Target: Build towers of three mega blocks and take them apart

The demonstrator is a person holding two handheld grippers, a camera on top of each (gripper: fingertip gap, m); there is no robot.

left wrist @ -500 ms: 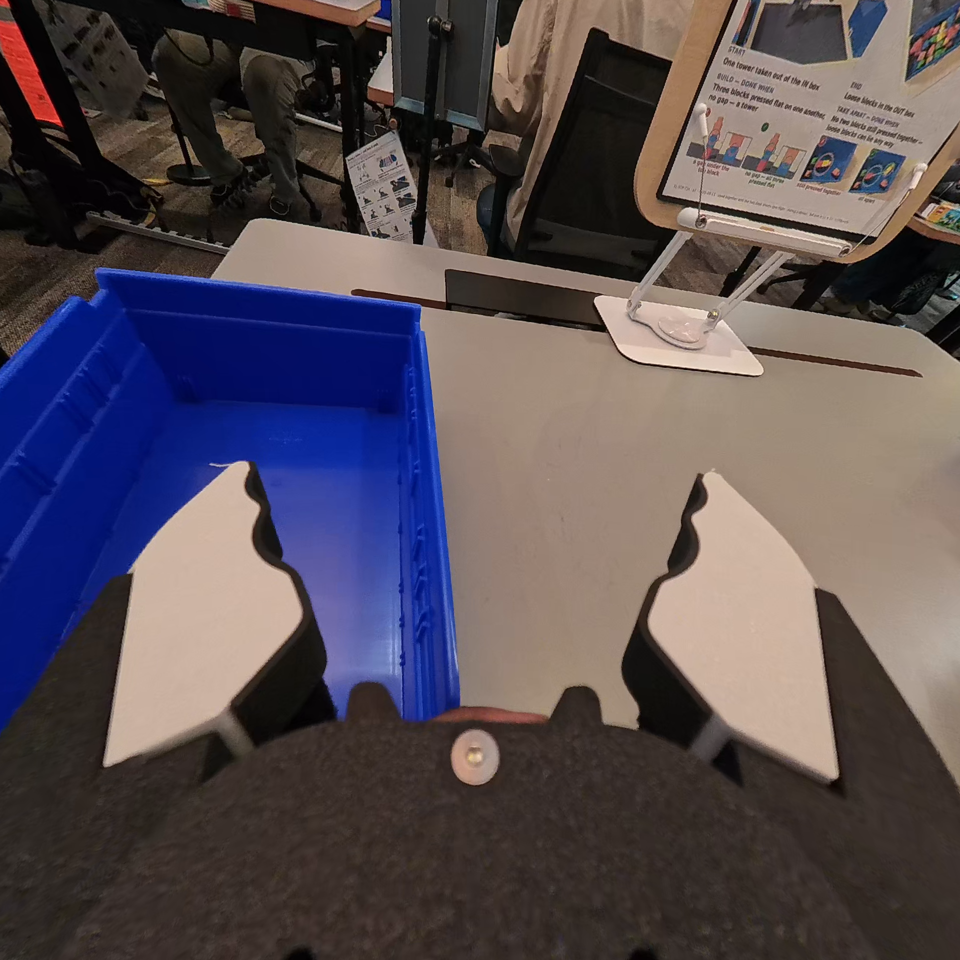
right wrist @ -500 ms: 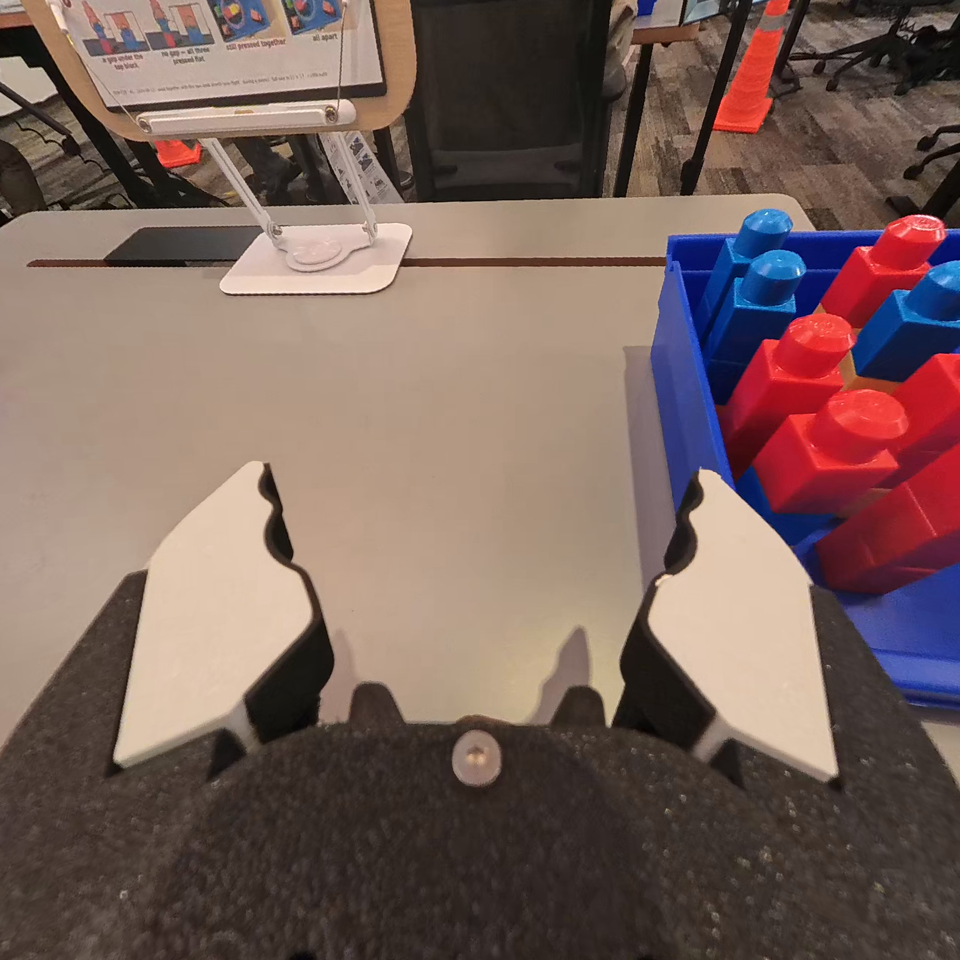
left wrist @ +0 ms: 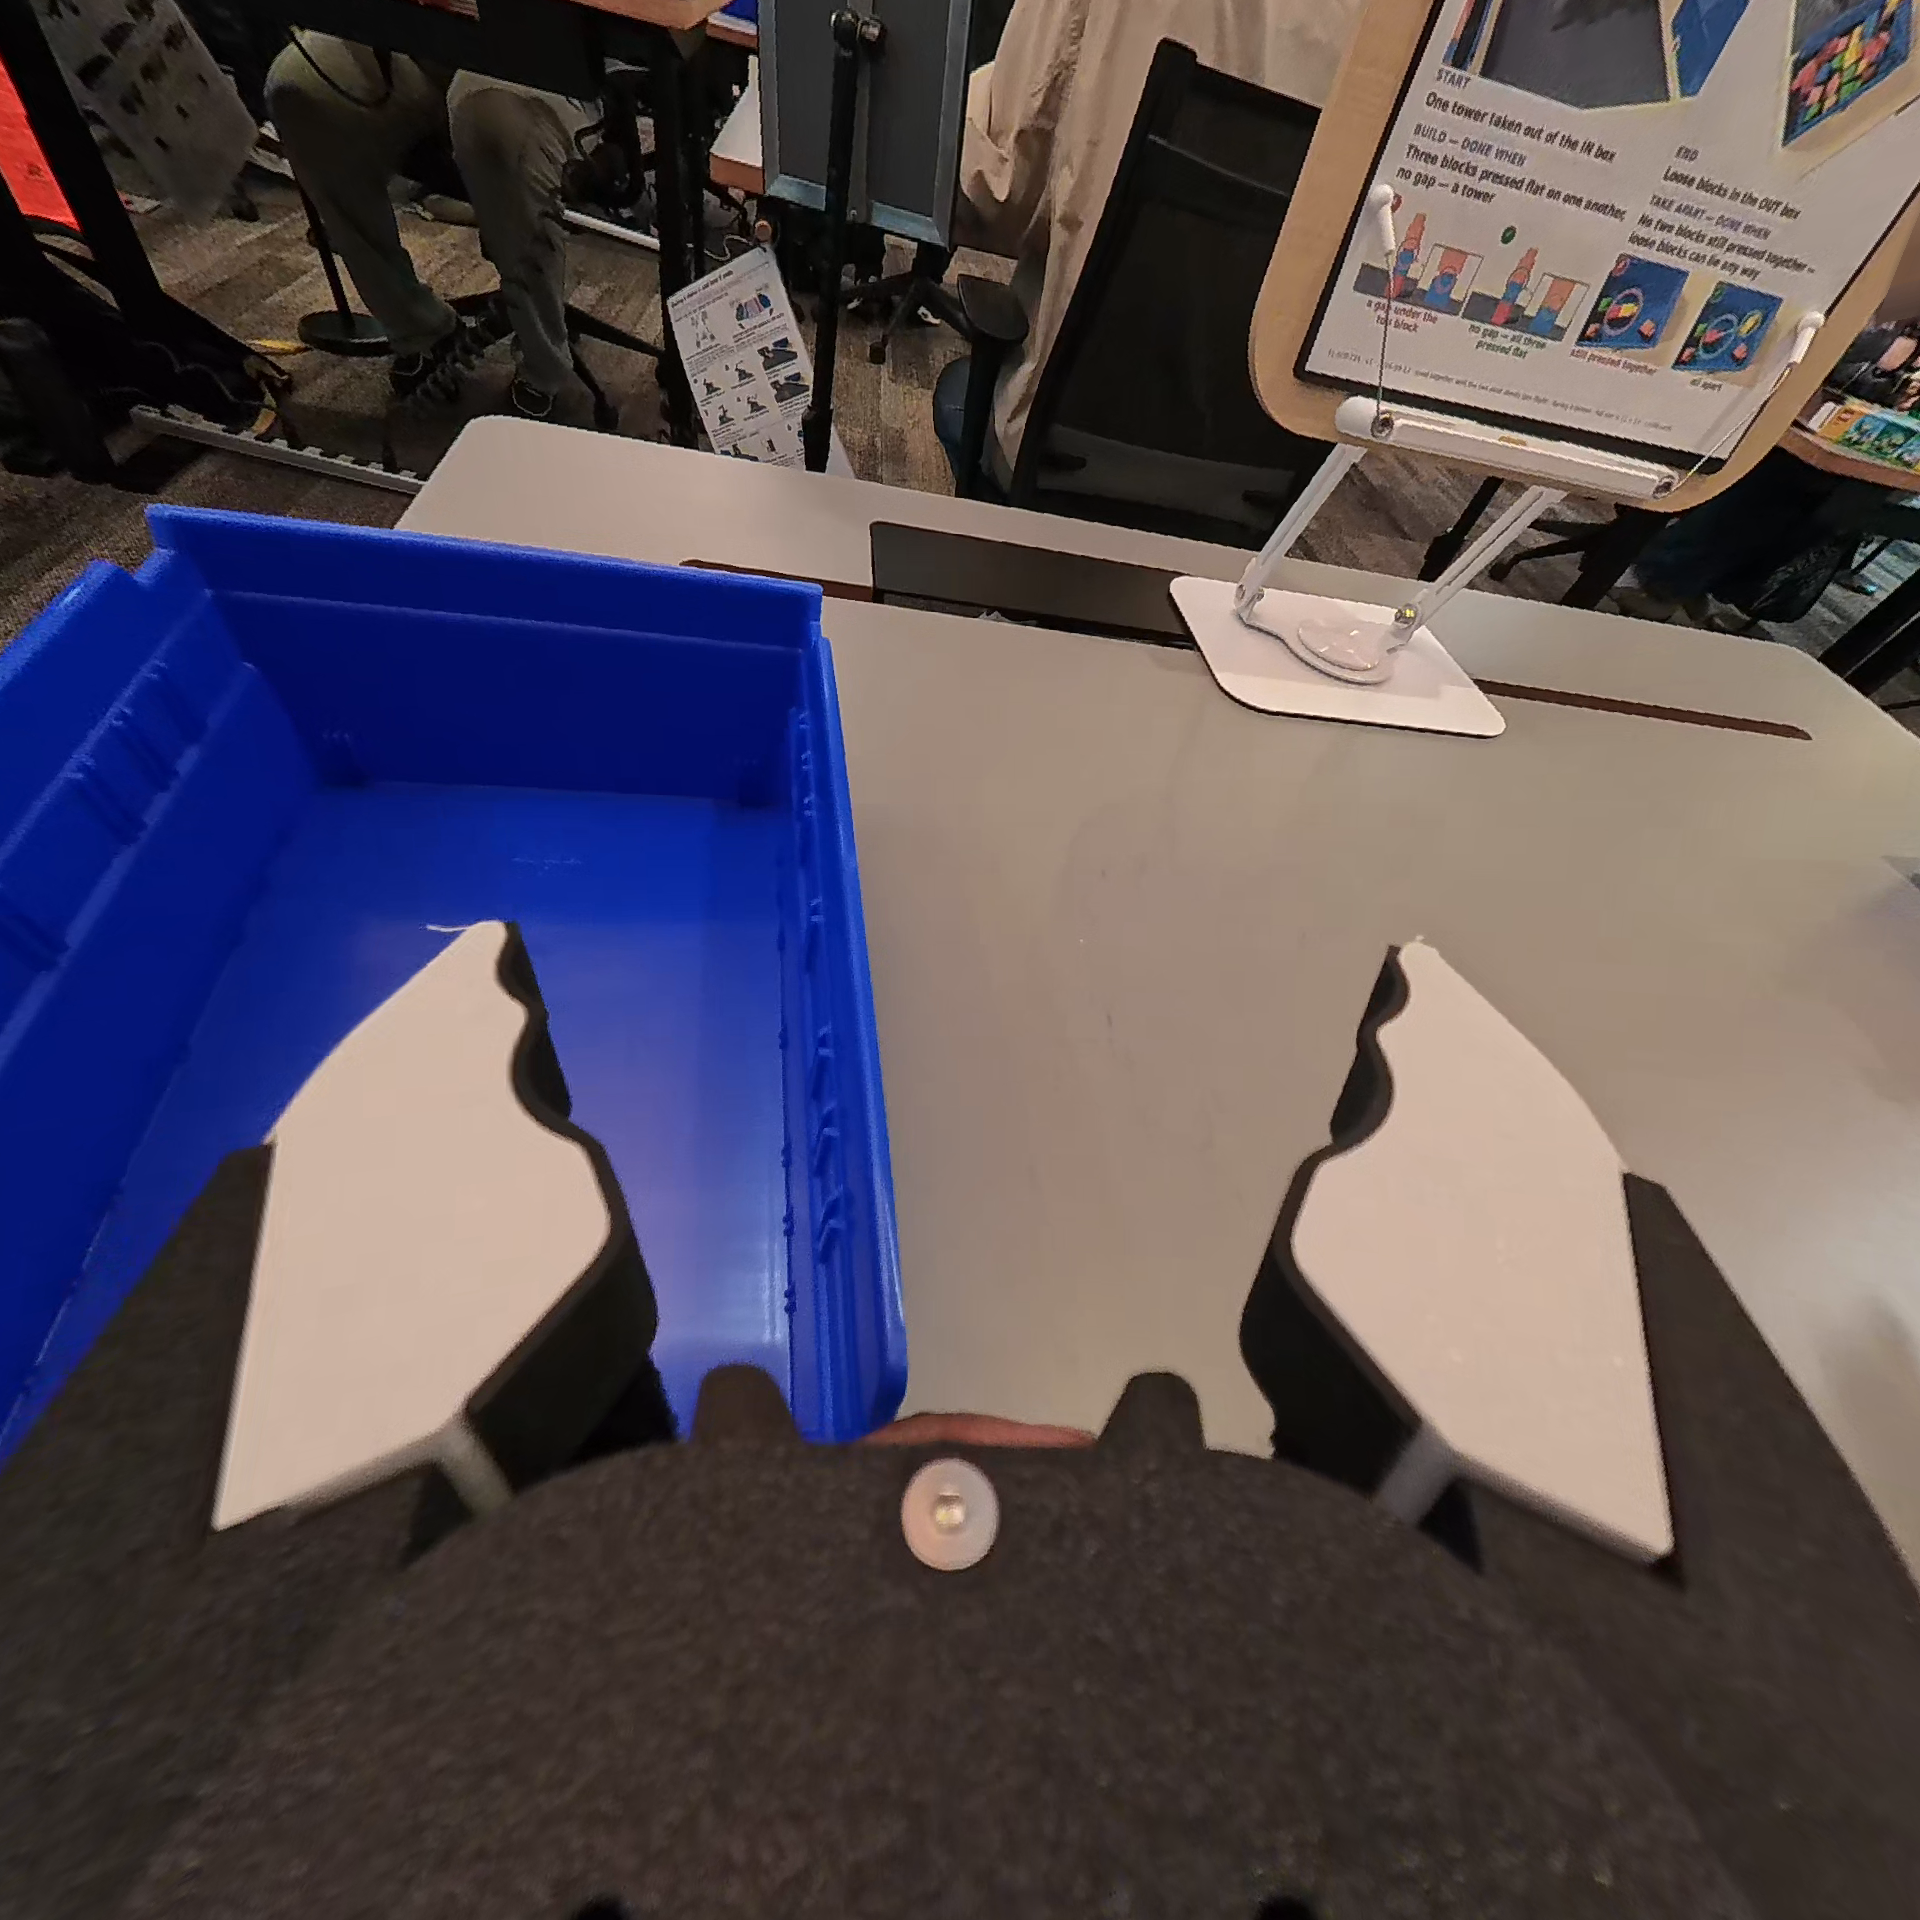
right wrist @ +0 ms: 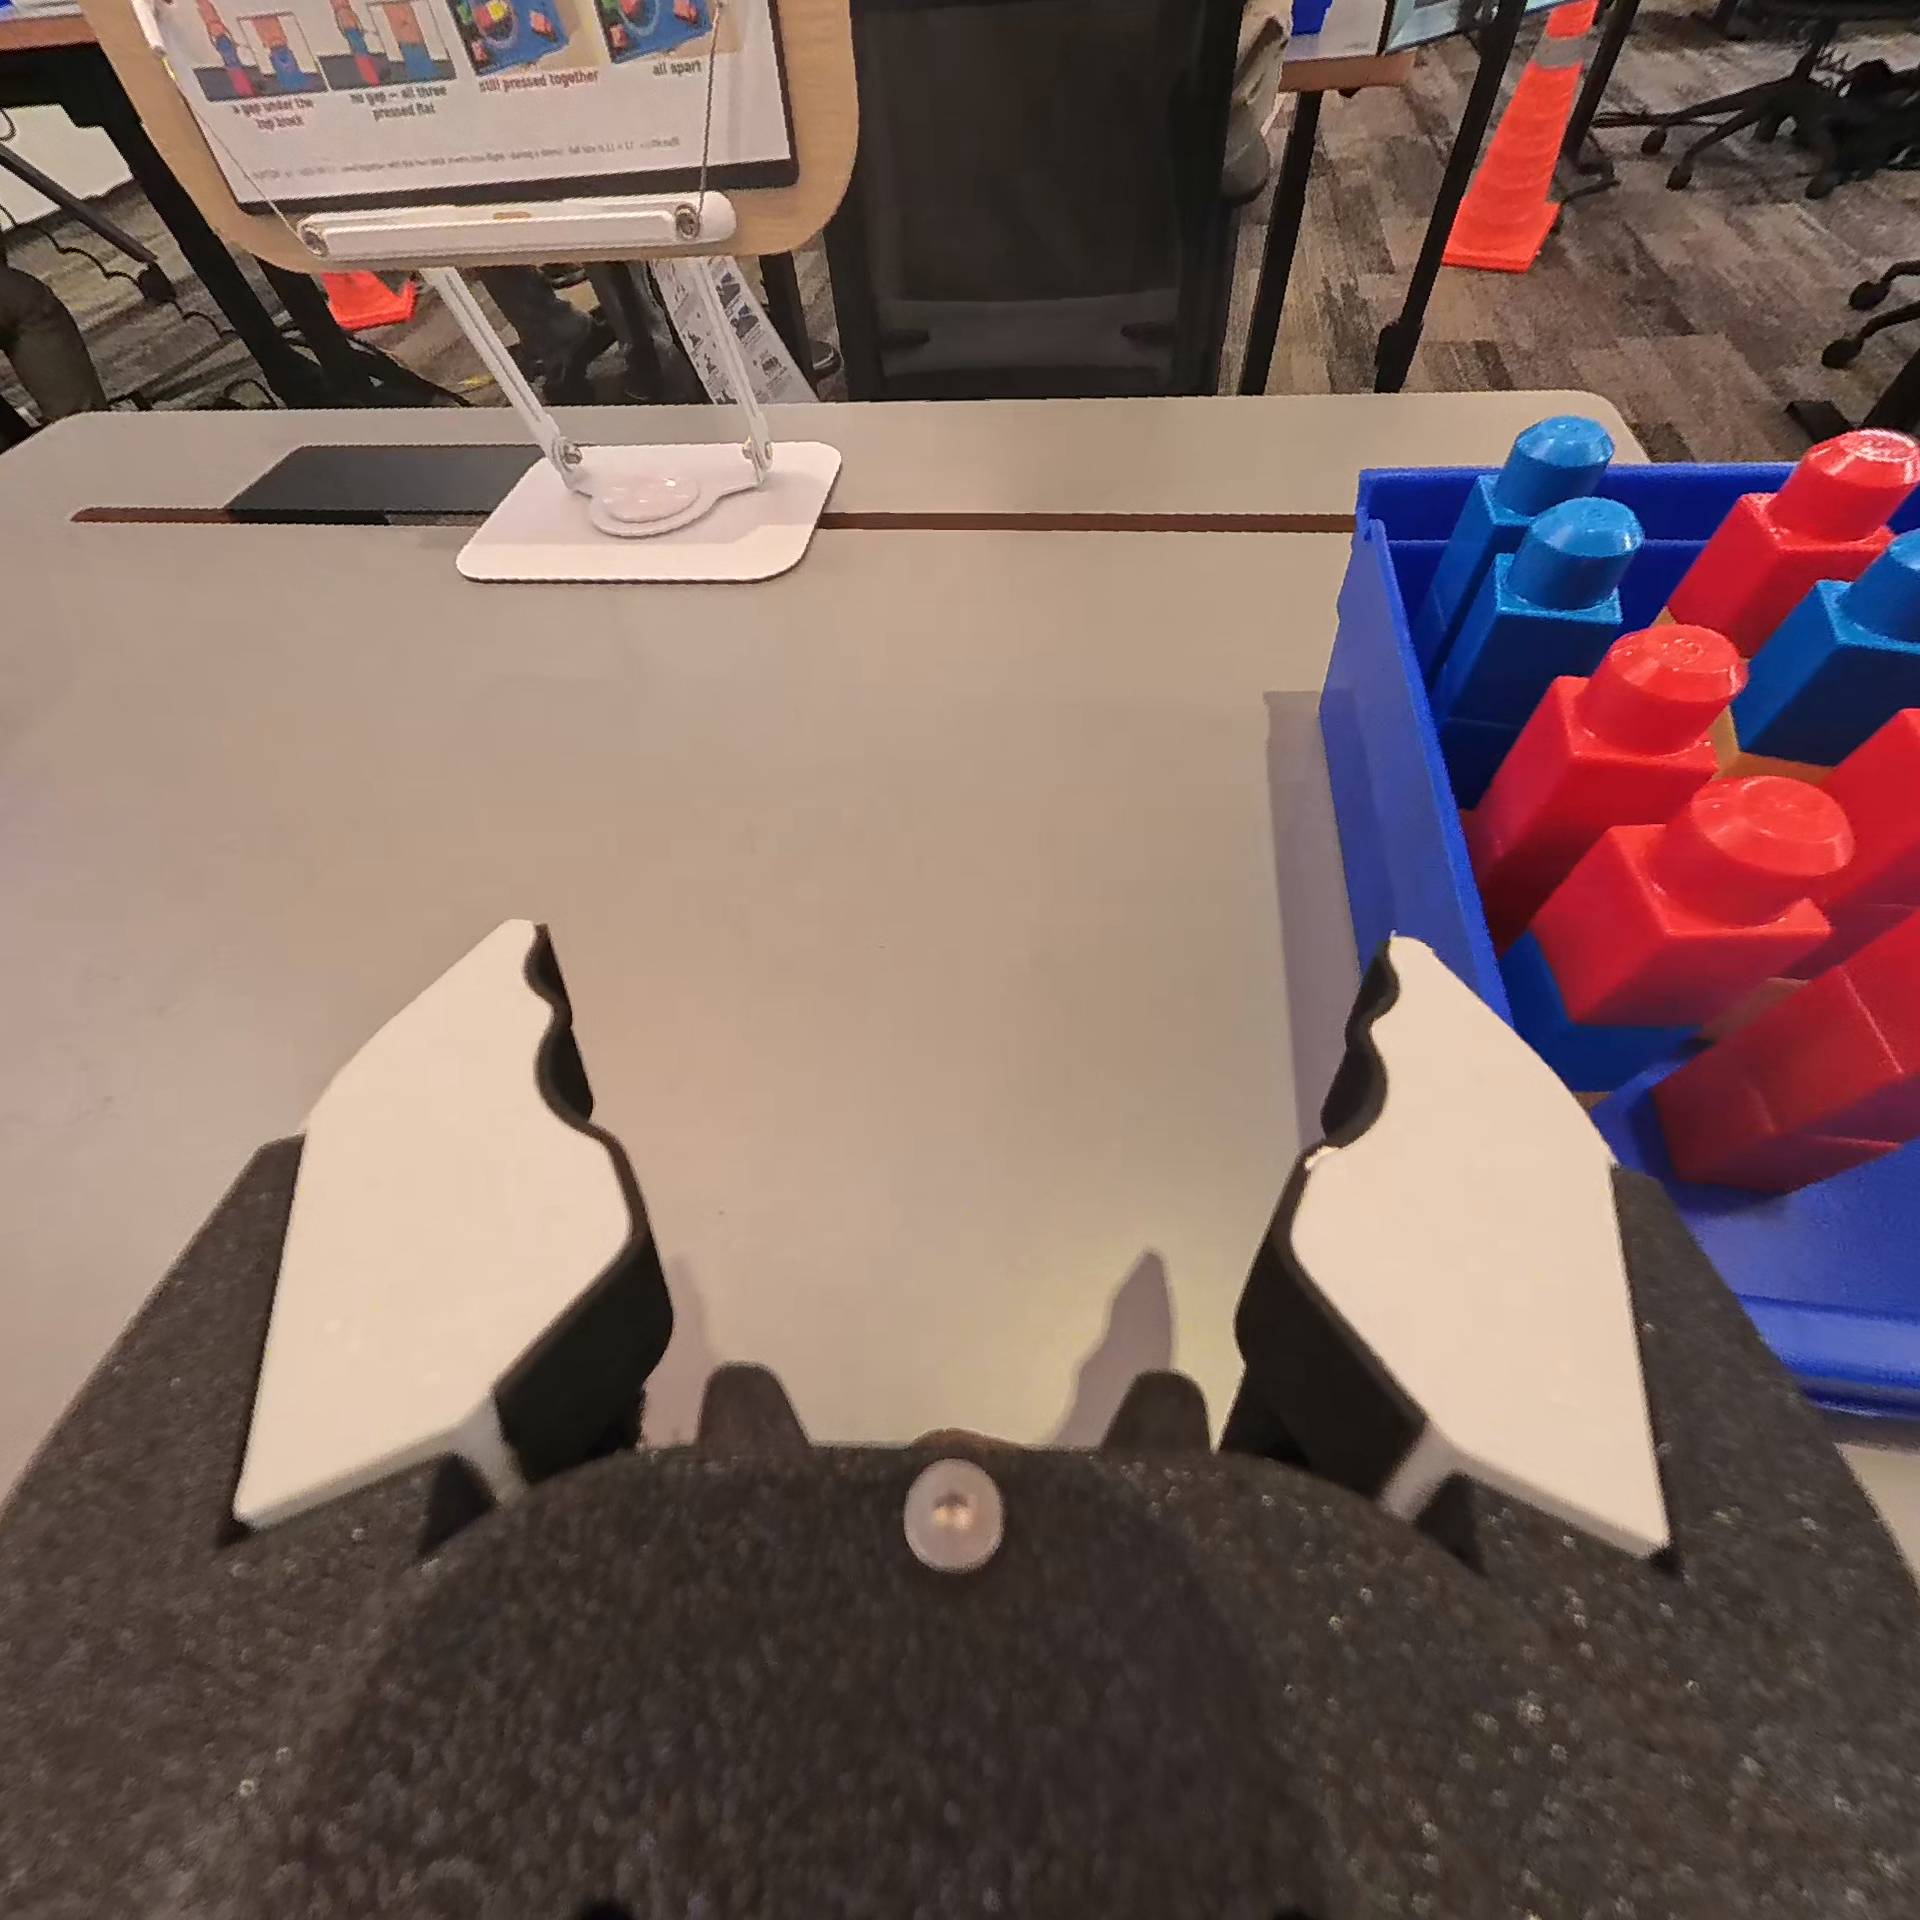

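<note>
Blue bin (left wrist: 831, 935), red/blue blocks (right wrist: 1704, 904).

Bare table (right wrist: 883, 779) between two blue bins (left wrist: 831, 935) (right wrist: 1392, 831); stand (right wrist: 644, 520) behind.

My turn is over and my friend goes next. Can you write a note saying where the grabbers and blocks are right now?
Left gripper: open, holding nothing, over the near end of the empty blue bin.
Right gripper: open, holding nothing, over the bare grey table.
Blocks: red and blue towers stand packed in the full blue bin, beside the right gripper.
Done: nothing visible; no loose blocks out.
Left: lift out a tower, pull it apart, drop pieces in the empty bin.
</note>
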